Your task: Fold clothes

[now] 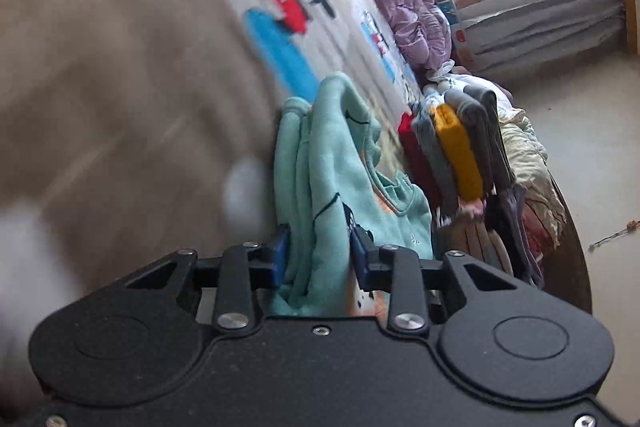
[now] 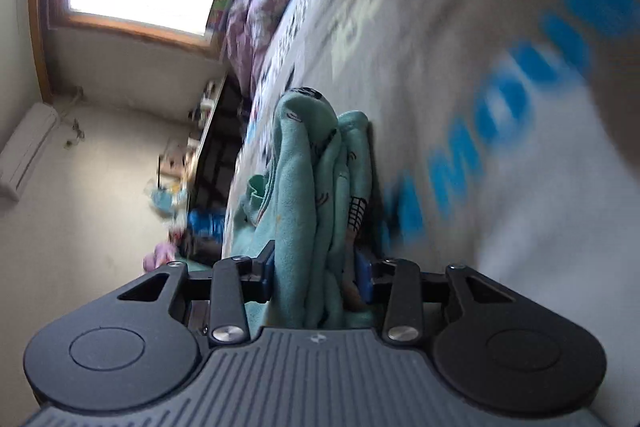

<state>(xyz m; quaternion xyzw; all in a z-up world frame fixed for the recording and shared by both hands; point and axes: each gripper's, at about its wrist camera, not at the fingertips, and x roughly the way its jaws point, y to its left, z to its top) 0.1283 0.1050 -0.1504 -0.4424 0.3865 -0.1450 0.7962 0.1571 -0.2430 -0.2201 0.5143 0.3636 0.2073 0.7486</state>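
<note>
Teal fleece garment (image 1: 324,163) was bunched between the jaws of my left gripper (image 1: 318,251) and right gripper (image 2: 316,271), both clamped narrowly on it above the printed bedspread (image 1: 120,67). I judged a fold was underway; next I needed to lay it flat.

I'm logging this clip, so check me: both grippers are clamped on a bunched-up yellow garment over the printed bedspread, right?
Not quite: the garment is mint green, not yellow, as both wrist views show. The yellow item is a folded piece in the stack beyond, seen in the left wrist view. The rest holds: the left gripper and right gripper both clamp it, bunched, over the printed bedspread.
</note>
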